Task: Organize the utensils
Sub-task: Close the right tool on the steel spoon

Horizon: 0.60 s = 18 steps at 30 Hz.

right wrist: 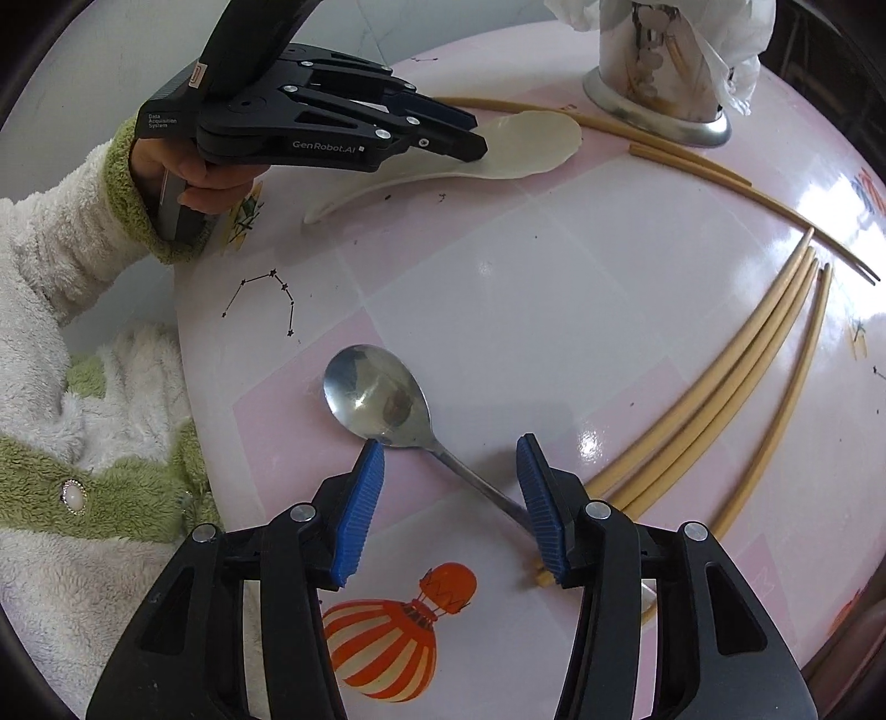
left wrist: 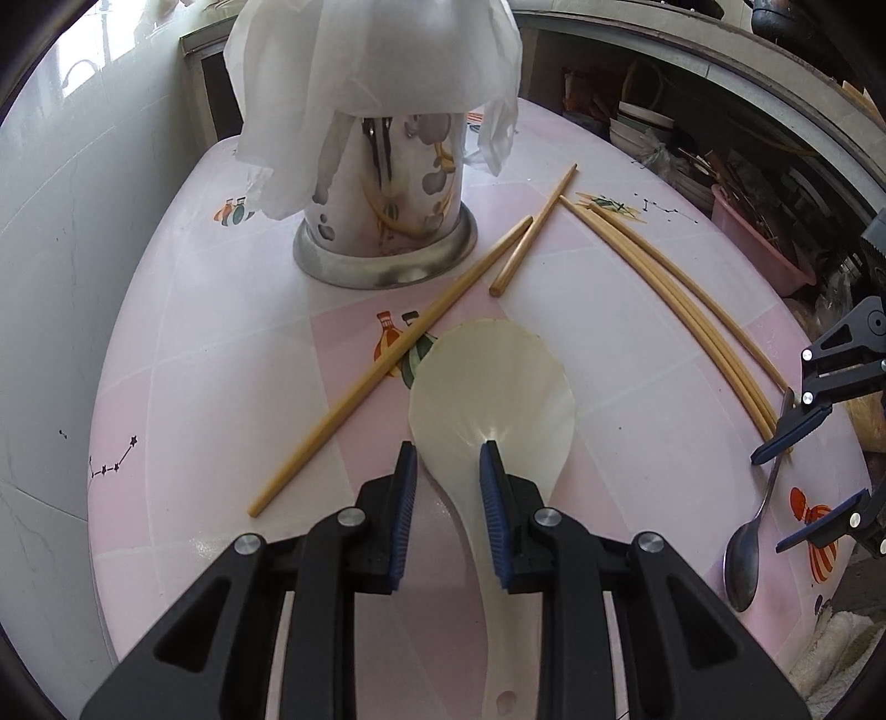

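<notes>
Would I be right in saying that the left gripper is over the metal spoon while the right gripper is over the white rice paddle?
Not quite: they are swapped. The left wrist view shows the left gripper over the white rice paddle; the right wrist view shows the right gripper over the metal spoon.

"GenRobot.AI" on left gripper point(right wrist: 480, 145) side; "Data Acquisition System" on its body.

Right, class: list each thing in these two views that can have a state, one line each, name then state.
left gripper: jaws astride the rice paddle, grip unclear
right gripper: open above the spoon's handle
rice paddle: flat on the table
spoon: lying bowl up
utensil holder: upright, draped with a white plastic bag
pale chopsticks: loose on the table
</notes>
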{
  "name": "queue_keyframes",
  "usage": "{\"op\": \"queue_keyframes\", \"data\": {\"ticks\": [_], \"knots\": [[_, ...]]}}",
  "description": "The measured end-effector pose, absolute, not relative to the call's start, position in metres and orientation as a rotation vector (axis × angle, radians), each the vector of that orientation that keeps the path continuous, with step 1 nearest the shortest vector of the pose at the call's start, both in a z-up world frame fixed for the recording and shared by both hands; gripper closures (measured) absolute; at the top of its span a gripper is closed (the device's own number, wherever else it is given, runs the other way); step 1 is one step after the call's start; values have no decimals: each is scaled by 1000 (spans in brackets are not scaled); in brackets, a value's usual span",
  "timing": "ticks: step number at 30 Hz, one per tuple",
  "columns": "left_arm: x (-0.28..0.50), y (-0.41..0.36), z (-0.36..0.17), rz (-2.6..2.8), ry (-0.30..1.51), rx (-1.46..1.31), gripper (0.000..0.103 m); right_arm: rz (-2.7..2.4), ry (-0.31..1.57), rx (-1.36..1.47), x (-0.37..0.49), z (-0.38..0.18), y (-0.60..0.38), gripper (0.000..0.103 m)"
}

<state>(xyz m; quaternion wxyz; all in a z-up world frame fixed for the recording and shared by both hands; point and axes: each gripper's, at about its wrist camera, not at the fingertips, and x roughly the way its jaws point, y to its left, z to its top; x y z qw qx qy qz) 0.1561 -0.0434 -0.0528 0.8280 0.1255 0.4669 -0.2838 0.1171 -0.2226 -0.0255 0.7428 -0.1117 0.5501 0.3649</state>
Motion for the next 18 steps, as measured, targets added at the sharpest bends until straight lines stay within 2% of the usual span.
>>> {"op": "queue_keyframes", "data": {"ticks": [11, 18], "knots": [[156, -38, -51, -613, 993, 220, 81, 642, 1273, -66, 75, -30, -233, 49], [156, -37, -51, -616, 991, 202, 81, 596, 1267, 165, 51, -34, -238, 46]]}}
